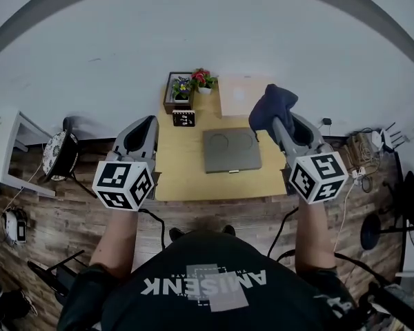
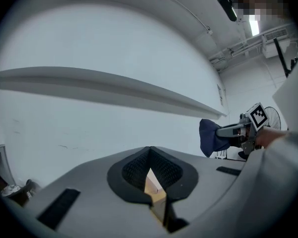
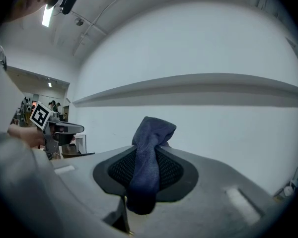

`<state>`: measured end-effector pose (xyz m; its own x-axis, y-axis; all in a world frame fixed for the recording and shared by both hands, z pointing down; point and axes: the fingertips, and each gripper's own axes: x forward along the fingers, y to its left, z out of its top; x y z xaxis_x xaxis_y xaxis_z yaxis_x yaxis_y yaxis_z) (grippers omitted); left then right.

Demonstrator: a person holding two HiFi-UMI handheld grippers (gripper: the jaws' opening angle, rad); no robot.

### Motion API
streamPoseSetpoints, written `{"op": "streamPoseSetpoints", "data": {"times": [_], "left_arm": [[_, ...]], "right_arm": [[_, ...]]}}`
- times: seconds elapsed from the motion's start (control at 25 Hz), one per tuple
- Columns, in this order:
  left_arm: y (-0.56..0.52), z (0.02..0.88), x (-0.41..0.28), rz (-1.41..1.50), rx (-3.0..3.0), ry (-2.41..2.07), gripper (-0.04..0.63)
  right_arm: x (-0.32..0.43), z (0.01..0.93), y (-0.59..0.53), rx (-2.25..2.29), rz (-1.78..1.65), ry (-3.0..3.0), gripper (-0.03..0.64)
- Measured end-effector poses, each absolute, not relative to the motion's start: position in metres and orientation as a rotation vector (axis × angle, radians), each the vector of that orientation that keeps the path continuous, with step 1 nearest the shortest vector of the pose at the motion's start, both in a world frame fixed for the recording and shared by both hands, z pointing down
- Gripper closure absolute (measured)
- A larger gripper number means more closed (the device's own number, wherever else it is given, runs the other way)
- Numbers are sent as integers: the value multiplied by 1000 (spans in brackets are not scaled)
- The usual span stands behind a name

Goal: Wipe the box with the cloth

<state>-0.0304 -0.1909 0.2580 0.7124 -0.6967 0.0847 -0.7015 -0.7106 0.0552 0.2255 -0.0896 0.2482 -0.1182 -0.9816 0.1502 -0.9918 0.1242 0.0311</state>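
- Our right gripper (image 3: 148, 150) is clamped on the dark blue cloth (image 3: 147, 175). The cloth bunches up above the jaws and hangs down in front of them.
- Our left gripper (image 2: 150, 155) has its jaws pressed together and holds nothing. Only a tan sliver shows through the slit below the tips.
- We hold both grippers raised and well apart, one at each side of the wooden table (image 1: 186, 178).
- The grey box (image 1: 231, 150) lies flat on the table between the grippers, nearer the right one. In the head view the cloth sits past the box's far right corner, apart from it.
- Beyond the box are a flower planter (image 1: 181, 92), a small marker card (image 1: 184, 118) and a pale board (image 1: 238, 96).
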Motion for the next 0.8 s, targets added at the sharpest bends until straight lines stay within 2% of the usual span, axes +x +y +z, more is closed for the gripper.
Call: {"op": "streamPoseSetpoints", "data": {"times": [0.8], "left_arm": [[-180,250,-11,70,2896,-1143,595]], "right_arm": [[237,258,-92,2032,137,-2253,515]]}}
